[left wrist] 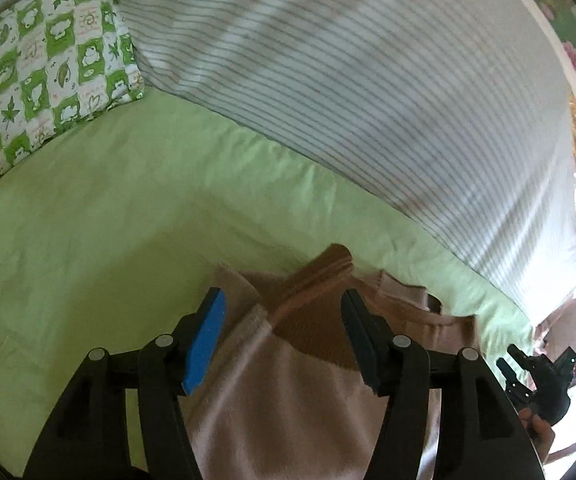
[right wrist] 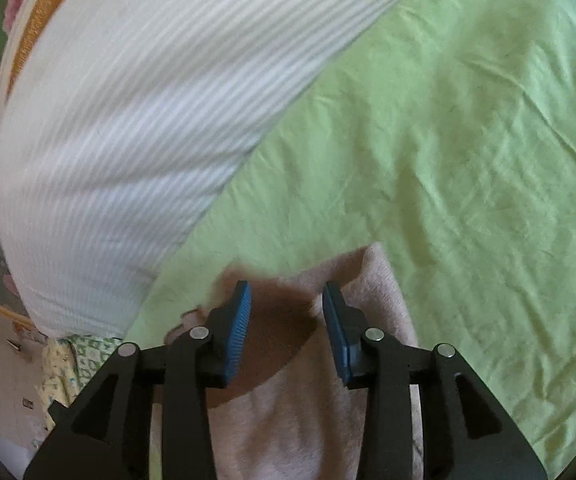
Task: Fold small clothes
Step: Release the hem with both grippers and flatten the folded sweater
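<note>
Black linkage arms of the left gripper (left wrist: 284,332) fill the foreground, its blue-padded jaws standing apart over a small pale pink fleece garment with a brown ribbed collar (left wrist: 288,392), the pads clear of the cloth. That garment lies on a light green bed sheet (left wrist: 108,220), near a white pillow with thin grey stripes (left wrist: 368,80) and a green-and-white checked pillow (left wrist: 40,60). Jaws of the right gripper (right wrist: 286,304) are likewise parted above the garment's brown part, gripping nothing.

A small garment (left wrist: 288,380) lies on the bedsheet (left wrist: 108,220), a striped pillow (left wrist: 368,100) behind it
</note>
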The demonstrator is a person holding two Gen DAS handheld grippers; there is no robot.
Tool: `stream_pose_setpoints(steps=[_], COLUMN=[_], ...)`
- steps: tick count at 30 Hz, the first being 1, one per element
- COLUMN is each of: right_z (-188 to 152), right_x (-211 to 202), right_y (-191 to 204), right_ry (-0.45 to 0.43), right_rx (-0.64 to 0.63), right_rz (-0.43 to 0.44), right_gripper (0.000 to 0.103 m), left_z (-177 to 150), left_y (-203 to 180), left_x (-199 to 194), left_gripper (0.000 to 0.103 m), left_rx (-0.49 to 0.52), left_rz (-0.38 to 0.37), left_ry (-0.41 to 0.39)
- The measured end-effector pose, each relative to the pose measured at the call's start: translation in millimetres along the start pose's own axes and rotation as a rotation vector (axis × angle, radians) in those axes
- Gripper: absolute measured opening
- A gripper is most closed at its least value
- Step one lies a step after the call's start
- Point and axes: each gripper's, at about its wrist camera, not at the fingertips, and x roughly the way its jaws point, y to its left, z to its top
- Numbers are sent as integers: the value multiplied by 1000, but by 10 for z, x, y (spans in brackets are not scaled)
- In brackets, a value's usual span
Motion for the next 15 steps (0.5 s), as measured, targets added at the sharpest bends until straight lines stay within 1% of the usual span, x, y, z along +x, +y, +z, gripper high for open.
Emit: stream_pose_setpoints(steps=[2,3,6,7,9,13,14,15], right_z=[-71,-117,-343,-403,-572,-833,-885,-915], right_x=[-66,-85,-99,-79,-2,211,271,318], right_y=[70,112,267,315,417,535,549,547], right_ry=[1,5,25,36,74,150,170,179], right_rx=[-38,-63,-170,-199,-295,-452,-491,-527], right_rz=[4,6,7,3,-11,-22,-32,-61], right_gripper=[39,39,39,39,39,39,39,39], left_z=[-86,-171,-369,-465,-630,-856,-893,-931], left_y=[-29,-67,-197,-275,-435,-660,-693,-724], left_x=[-57,-71,-74,-58,12,172,196,240], left_gripper=[61,61,61,61,61,61,61,61], left_rx=[5,10,46,73,139,273,302,336], left_rz=[-15,-38,-65,-73,-81,-61,-54,-37], left_ry=[16,30,65,80,116,148,154,156])
